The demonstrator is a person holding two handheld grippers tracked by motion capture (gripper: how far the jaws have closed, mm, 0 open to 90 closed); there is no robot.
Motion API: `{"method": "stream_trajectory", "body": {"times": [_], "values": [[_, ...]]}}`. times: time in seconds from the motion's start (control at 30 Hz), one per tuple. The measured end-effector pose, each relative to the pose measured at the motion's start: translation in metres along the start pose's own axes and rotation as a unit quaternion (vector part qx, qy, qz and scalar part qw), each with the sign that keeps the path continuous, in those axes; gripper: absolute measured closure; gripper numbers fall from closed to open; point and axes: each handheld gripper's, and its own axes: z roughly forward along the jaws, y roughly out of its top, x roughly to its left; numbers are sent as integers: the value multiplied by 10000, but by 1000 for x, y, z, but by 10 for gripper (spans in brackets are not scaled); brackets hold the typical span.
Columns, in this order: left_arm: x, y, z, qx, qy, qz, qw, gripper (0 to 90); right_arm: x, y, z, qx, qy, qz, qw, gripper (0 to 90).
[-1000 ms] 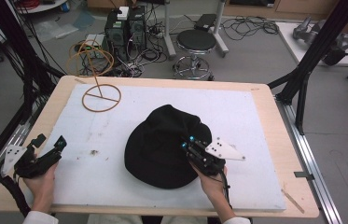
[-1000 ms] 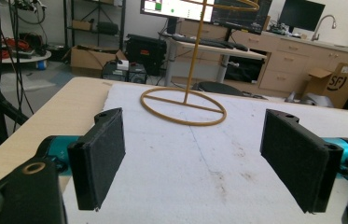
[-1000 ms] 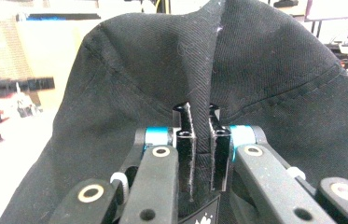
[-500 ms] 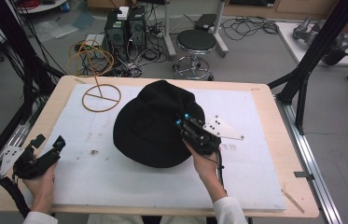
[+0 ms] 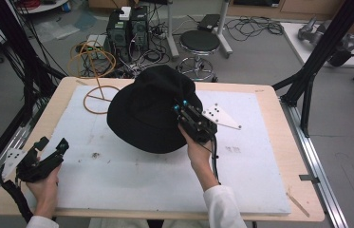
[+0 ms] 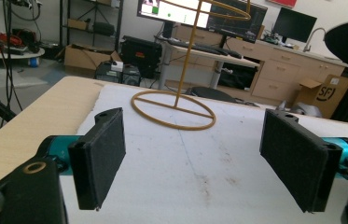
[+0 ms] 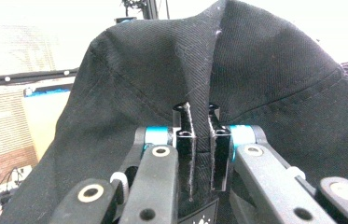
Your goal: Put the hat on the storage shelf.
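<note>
A black bucket hat (image 5: 148, 110) hangs in the air over the back middle of the white mat, lifted off it. My right gripper (image 5: 180, 110) is shut on a pinched fold of the hat's fabric; in the right gripper view the cloth (image 7: 199, 70) rises from between the closed jaws of that gripper (image 7: 199, 154). A tan wire stand (image 5: 99, 90) with a ring base stands at the mat's back left, also seen ahead in the left gripper view as the stand (image 6: 174, 105). My left gripper (image 5: 51, 148) rests at the front left, open, with nothing between its pads (image 6: 101, 154).
The white mat (image 5: 132, 175) covers most of the wooden table (image 5: 269, 99). Off the far edge stand a round stool (image 5: 199, 42) and computer boxes with cables (image 5: 127, 28). Black frame posts (image 5: 317, 61) flank the table.
My right gripper has carried the hat up and toward the back left, off the mat. The left gripper has kept still.
</note>
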Motion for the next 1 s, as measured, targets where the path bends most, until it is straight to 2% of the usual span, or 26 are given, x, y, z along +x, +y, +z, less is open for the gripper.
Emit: {"method": "stream_trajectory", "body": {"times": [0.2, 0.27, 0.4, 0.53, 0.67, 0.83, 1.0], "values": [[0, 0, 1, 4, 1, 23, 10000, 226, 2, 10, 21, -87, -25, -17, 10000, 855], [0, 0, 2, -5, 4, 17, 10000, 226, 2, 13, 29, -171, 59, 26, 9998, 854], [-2, 0, 5, -26, -27, 3, 10000, 226, 1, 19, 45, -290, 56, 129, 9995, 854], [-2, -1, 6, 25, -69, 56, 10000, 226, 6, 25, 58, -350, 36, -19, 9994, 854], [-1, -1, 7, 32, -77, 64, 9999, 226, 9, 27, 69, -455, 79, 12, 9989, 854], [1, -1, 7, -1, -58, 27, 10000, 226, 9, 35, 83, -475, 19, -64, 9988, 854], [3, -1, 7, 22, -41, 66, 10000, 226, 12, 44, 93, -660, 48, -16, 9978, 855]]}}
